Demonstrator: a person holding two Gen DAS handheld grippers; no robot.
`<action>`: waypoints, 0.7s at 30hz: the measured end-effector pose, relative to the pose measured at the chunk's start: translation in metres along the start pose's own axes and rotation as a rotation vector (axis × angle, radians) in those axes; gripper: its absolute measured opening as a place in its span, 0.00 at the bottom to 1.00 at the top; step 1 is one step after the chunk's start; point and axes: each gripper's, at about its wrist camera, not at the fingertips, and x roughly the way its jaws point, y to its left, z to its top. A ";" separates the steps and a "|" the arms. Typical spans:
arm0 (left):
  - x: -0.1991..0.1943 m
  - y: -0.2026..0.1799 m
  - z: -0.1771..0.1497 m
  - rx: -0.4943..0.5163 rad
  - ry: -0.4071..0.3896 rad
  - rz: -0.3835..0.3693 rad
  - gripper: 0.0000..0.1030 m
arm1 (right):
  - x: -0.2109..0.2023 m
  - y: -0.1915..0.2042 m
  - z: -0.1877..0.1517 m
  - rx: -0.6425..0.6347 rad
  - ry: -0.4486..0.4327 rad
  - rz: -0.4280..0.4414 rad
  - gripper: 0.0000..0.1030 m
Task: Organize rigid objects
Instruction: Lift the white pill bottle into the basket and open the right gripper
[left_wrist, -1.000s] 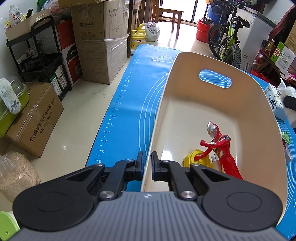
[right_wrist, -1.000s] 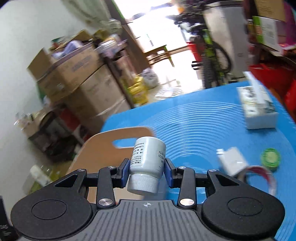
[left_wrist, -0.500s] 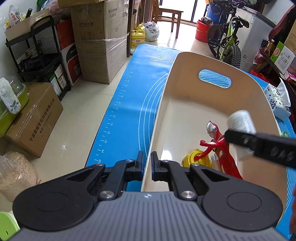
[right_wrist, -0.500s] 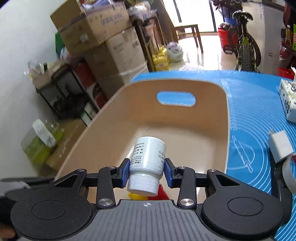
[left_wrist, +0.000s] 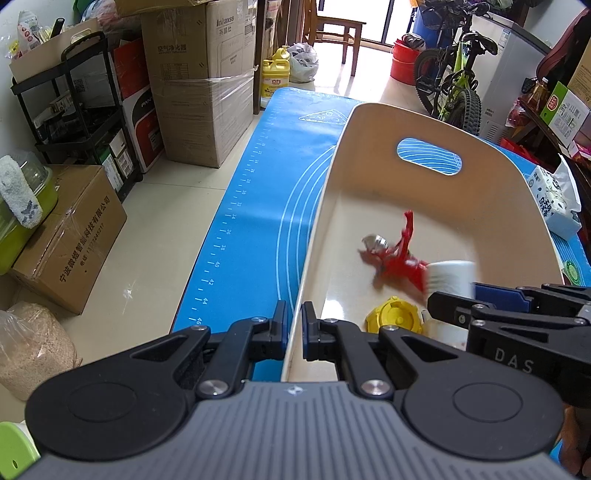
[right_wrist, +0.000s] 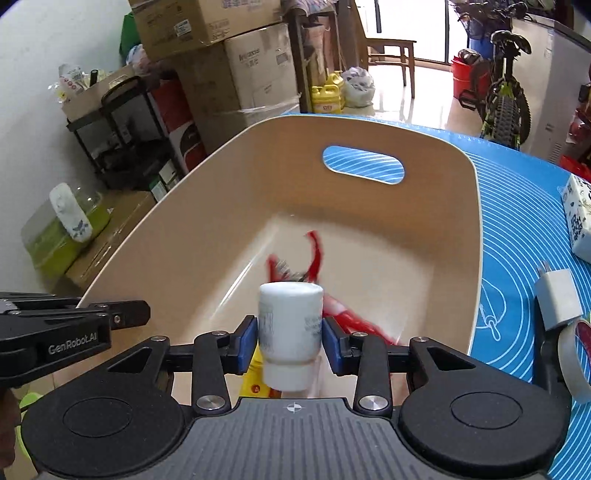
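Daylit fisheye frames, motion-blurred toy (left_wrist: 397, 260)

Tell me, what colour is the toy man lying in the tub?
The toy man is mostly red with a silver head, seen best in the left wrist view.

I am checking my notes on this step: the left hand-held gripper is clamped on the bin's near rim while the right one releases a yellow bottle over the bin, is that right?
Not quite: the bottle is white, not yellow, as the right wrist view shows. The rest holds: the left hand-held gripper is clamped on the bin rim, and the right hand-held gripper has opened around the bottle over the bin.
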 end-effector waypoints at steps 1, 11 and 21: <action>0.000 0.000 0.000 0.000 0.000 0.000 0.08 | -0.001 -0.001 0.000 0.004 -0.008 0.009 0.51; 0.000 0.000 0.000 -0.001 0.000 -0.001 0.08 | -0.055 -0.036 0.010 0.074 -0.166 0.015 0.62; 0.000 0.001 0.001 0.002 0.000 0.002 0.09 | -0.093 -0.116 0.013 0.175 -0.247 -0.145 0.64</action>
